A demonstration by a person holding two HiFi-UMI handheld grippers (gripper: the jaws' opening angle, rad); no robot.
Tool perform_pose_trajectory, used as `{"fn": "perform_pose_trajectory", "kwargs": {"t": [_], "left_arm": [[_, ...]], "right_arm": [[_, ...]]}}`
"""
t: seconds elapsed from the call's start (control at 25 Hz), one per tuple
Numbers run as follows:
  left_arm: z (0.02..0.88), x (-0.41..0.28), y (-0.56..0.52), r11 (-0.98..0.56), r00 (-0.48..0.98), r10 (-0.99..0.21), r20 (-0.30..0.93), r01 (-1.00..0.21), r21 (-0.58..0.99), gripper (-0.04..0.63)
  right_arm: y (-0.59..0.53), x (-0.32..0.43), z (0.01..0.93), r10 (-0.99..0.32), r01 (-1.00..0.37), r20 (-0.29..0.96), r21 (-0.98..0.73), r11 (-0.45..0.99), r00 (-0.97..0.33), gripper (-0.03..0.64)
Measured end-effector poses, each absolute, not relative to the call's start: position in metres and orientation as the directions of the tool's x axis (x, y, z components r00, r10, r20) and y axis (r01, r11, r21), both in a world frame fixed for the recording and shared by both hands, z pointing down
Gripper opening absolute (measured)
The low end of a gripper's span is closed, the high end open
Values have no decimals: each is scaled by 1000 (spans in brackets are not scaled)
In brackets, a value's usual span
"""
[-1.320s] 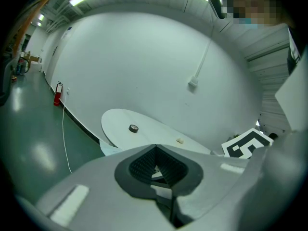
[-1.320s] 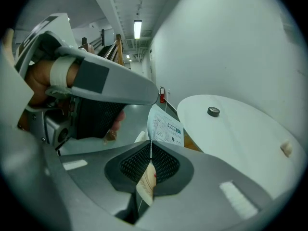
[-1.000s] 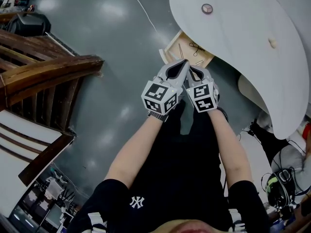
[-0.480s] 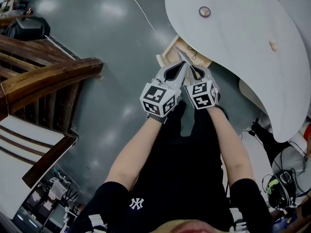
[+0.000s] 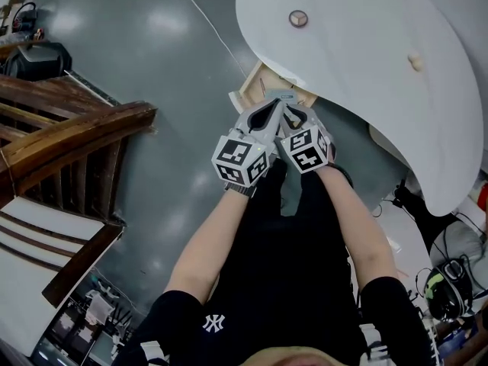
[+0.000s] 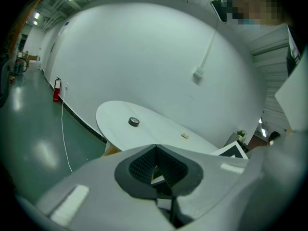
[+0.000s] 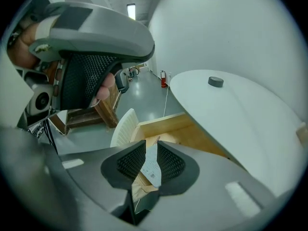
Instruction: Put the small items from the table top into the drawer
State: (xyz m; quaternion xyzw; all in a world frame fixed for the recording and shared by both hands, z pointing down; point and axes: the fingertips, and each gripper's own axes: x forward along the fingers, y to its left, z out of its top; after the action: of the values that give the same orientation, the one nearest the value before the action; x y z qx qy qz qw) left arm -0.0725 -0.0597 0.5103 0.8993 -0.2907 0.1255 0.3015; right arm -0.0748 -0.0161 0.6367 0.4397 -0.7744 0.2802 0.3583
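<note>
Dropping a tag [image 7: 153,170] into the drawer [image 7: 163,126]: right gripper [image 7: 150,143] jaws have just been opening around it, left gripper [image 6: 155,147] clenched, empty; next, likely withdraw.

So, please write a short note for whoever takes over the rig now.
Left gripper: shut, empty, beside the right one.
Right gripper: jaws have just been opening; a thin white tag stands loose between them, over the open drawer.
Done: drawer open, tag at the drawer.
Remaining: drop the tag in, then fetch the round dark piece and the small beige piece from the table.
</note>
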Motion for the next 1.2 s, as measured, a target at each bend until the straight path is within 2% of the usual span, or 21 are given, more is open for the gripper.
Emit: {"fn": "perform_pose_trajectory", "kwargs": {"t": [0.36, 1.0, 1.2], "left_arm": [[493, -33, -46, -684, 827, -416, 378, -558, 470, 0], [447, 87, -31, -753, 888, -345, 303, -455, 476, 0], [445, 129, -28, -770, 902, -308, 301, -422, 478, 0]], "right_arm": [[-13, -33, 593, -573, -915, 752, -98, 391, -325, 29], [-8, 112, 513, -721, -977, 671, -18, 214, -171, 29], [-8, 167, 509, -736, -988, 667, -3, 151, -115, 52]]}}
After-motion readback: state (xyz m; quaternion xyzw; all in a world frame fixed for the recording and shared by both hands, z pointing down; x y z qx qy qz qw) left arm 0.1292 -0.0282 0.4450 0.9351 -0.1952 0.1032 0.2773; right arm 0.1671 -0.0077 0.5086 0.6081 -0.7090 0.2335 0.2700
